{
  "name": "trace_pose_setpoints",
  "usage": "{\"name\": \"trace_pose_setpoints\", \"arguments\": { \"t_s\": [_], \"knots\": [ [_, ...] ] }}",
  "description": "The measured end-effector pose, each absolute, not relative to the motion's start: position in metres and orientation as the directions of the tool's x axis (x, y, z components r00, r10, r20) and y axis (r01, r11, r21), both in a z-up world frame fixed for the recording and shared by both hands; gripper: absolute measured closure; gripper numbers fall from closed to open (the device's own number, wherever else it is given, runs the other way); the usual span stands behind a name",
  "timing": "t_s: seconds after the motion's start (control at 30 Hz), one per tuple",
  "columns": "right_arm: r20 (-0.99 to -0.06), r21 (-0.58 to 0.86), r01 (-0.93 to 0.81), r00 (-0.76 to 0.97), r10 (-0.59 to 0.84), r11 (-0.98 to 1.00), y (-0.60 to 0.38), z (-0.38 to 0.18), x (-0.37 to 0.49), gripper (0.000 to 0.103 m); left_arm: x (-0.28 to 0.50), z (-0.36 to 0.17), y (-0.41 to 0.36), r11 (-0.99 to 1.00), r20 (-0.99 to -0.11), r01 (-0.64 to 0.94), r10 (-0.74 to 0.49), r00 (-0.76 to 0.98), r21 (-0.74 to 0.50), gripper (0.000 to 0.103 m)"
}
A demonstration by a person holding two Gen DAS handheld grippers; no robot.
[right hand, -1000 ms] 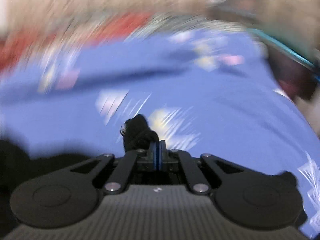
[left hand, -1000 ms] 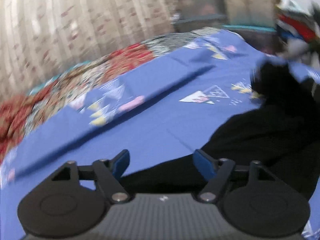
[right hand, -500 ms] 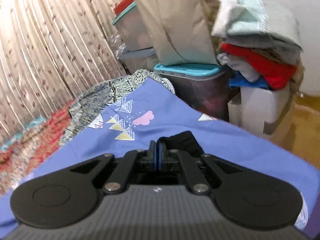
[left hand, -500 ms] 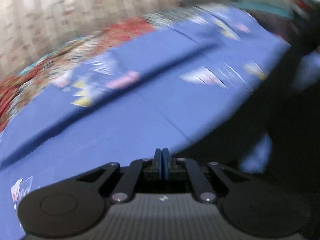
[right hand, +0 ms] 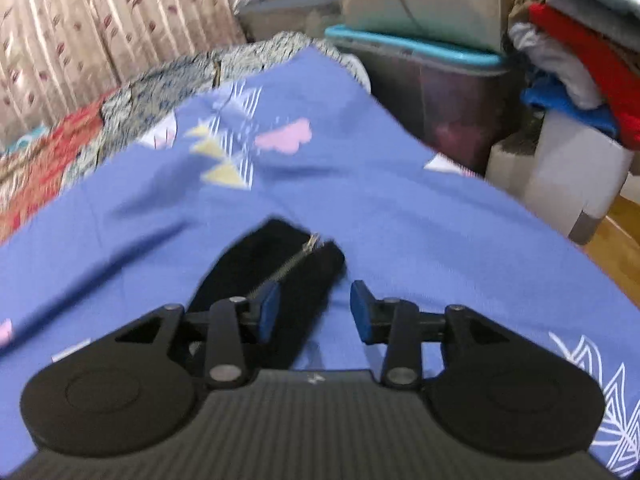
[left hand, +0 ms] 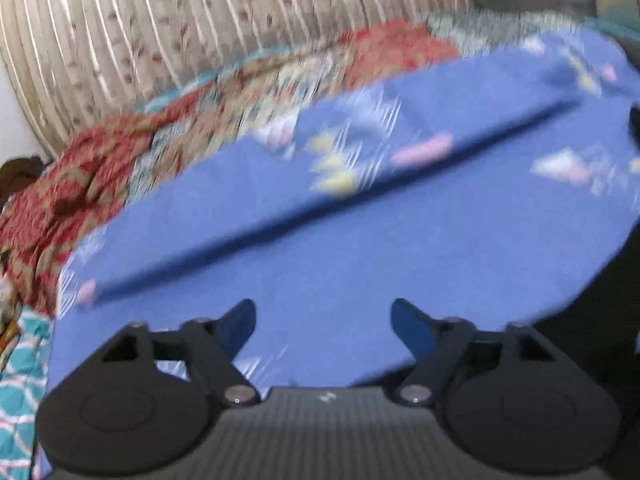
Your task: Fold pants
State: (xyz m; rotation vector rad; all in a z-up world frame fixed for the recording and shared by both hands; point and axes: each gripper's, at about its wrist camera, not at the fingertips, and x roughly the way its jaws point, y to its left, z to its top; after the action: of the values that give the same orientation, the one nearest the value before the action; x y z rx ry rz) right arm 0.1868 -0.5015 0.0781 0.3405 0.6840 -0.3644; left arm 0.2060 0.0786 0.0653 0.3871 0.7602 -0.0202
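Note:
Black pants (right hand: pixel 280 272) with a metal zipper (right hand: pixel 296 258) lie on the blue patterned sheet (right hand: pixel 440 240) in the right wrist view. My right gripper (right hand: pixel 315 292) hovers over their end; its jaws are opening, with the cloth under the left finger and partly in the gap, and the right pad is clear of it. In the blurred left wrist view a dark mass of the pants (left hand: pixel 592 340) fills the lower right edge. My left gripper (left hand: pixel 322 312) is opening too, with only the blue sheet (left hand: pixel 360 248) between its fingers.
A beige flowered curtain (left hand: pixel 200 20) hangs behind the bed, with a red patterned quilt (left hand: pixel 100 168) along the sheet's far edge. To the right stand a dark storage box with a teal lid (right hand: pixel 420 48), a white bin (right hand: pixel 568 176) and a pile of folded clothes (right hand: pixel 580 40).
Both grippers were shut half a second ago and now stand open. The right one has let go of the pants' end, which lies on the sheet. The left view has swung leftward over the sheet.

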Motion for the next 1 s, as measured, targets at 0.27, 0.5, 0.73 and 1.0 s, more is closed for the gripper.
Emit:
{"name": "trace_pose_setpoints", "arguments": {
  "t_s": [0.27,0.5,0.73,1.0],
  "knots": [
    [-0.695,0.257,0.392,0.711,-0.113,0.883,-0.47,0.078,0.229,0.059,0.197,0.021,0.118,0.992,-0.828,0.127,-0.069,0.556,0.003,0.005],
    [-0.805,0.167,0.241,0.594,-0.009,0.956,-0.386,0.045,0.286,0.081,0.184,0.018,0.093,0.997,-0.783,0.059,0.006,0.622,0.054,0.072],
    [-0.731,0.226,0.273,0.682,-0.023,0.935,-0.387,0.057,0.283,0.099,0.153,0.061,0.136,0.988,-0.629,-0.128,0.045,0.776,-0.088,0.081],
    [-0.7,0.336,0.32,0.714,0.008,0.886,-0.38,0.084,0.306,0.072,0.185,0.048,0.167,0.926,-0.737,-0.337,0.107,0.668,-0.171,0.066]
  ]
}}
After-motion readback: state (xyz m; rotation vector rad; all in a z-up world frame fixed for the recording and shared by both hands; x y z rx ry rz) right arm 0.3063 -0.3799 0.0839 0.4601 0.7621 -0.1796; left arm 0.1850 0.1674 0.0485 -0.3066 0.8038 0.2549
